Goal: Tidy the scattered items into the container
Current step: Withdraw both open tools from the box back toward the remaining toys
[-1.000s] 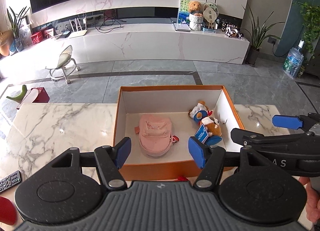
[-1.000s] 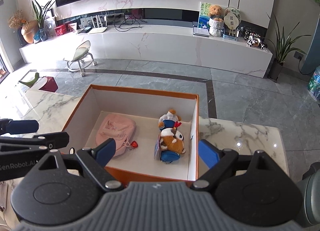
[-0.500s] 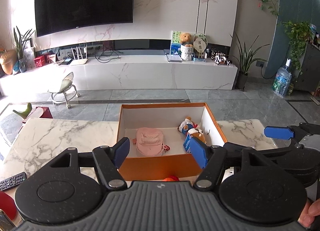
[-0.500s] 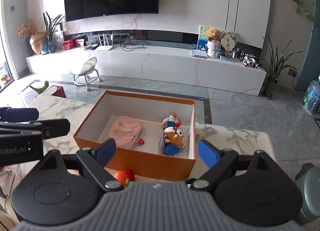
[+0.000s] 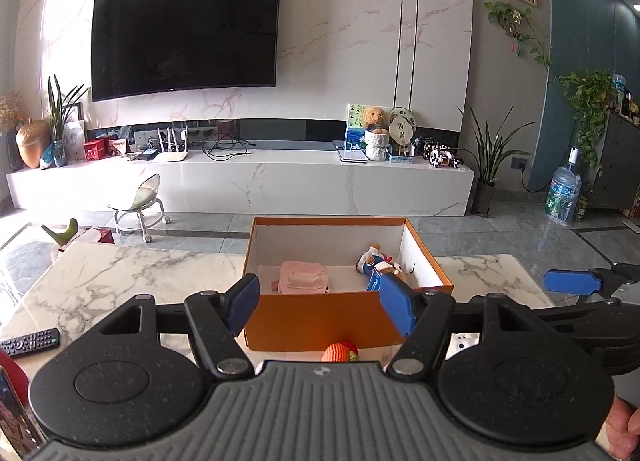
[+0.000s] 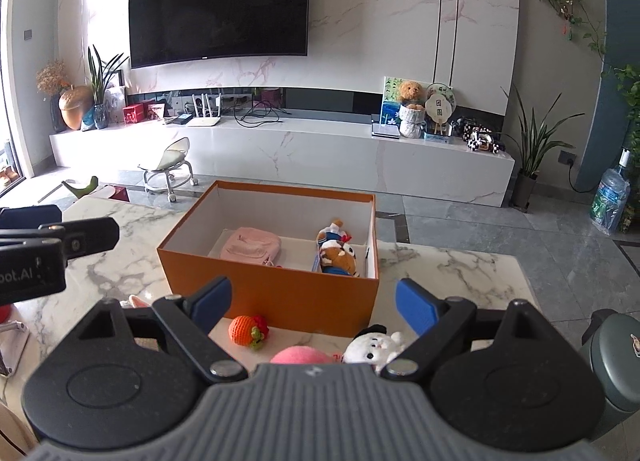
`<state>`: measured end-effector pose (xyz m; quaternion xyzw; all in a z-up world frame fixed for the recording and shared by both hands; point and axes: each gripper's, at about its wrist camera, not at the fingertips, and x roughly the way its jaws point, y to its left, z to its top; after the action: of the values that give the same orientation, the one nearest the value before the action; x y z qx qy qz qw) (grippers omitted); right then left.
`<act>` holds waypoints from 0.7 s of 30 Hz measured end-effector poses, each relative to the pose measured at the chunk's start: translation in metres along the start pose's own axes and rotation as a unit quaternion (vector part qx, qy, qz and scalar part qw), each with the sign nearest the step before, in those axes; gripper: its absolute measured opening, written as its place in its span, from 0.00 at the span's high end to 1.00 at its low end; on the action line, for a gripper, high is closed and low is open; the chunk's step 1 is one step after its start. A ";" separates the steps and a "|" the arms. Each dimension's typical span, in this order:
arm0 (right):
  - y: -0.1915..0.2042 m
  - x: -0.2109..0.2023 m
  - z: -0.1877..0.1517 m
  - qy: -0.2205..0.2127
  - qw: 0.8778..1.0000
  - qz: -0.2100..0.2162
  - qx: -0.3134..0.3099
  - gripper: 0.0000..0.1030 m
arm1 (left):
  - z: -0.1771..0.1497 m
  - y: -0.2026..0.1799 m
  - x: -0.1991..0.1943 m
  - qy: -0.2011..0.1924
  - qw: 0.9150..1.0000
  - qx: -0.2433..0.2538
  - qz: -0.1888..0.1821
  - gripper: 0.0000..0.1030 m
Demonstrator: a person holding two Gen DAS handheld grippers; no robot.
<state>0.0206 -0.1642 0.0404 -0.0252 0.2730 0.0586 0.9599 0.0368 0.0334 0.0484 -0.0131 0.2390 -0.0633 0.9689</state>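
An orange box [image 5: 320, 321] [image 6: 280, 293] with a white inside stands on the marble table [image 5: 132, 281]. In it lie a pink pouch [image 5: 303, 282] [image 6: 251, 244] and plush toys [image 5: 378, 263] [image 6: 337, 251]. In front of the box lie an orange crocheted toy [image 5: 340, 352] [image 6: 248, 329], a pink ball [image 6: 300, 356] and a white plush [image 6: 376, 345]. My left gripper [image 5: 320, 303] is open and empty, short of the box's near wall. My right gripper [image 6: 314, 303] is open and empty above the loose toys.
A remote control [image 5: 30, 341] lies at the table's left edge. A grey-green bottle [image 6: 616, 365] stands at the right. Beyond the table are the grey floor, a small stool [image 5: 140, 205] and a long white TV bench [image 5: 280, 185].
Both grippers have drawn back from over the box and tilted up. The loose toys in front of the box have come into view. Both stay open.
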 end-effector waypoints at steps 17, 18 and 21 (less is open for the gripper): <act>-0.035 -0.013 -0.068 0.002 0.999 -0.034 0.027 0.12 | -0.073 -0.027 0.016 0.020 1.000 0.004 -0.022 0.19; -0.037 -0.011 -0.072 0.004 0.999 -0.038 0.027 0.12 | -0.077 -0.029 0.019 0.023 0.999 0.004 -0.026 0.19; -0.045 -0.005 -0.084 0.009 0.999 -0.045 0.029 0.14 | -0.090 -0.038 0.029 0.033 0.999 0.010 -0.030 0.19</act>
<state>-0.0221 -0.2159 -0.0272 -0.0102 0.2813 0.0067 0.9595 0.0156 -0.0072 -0.0424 -0.0083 0.2701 -0.0948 0.9581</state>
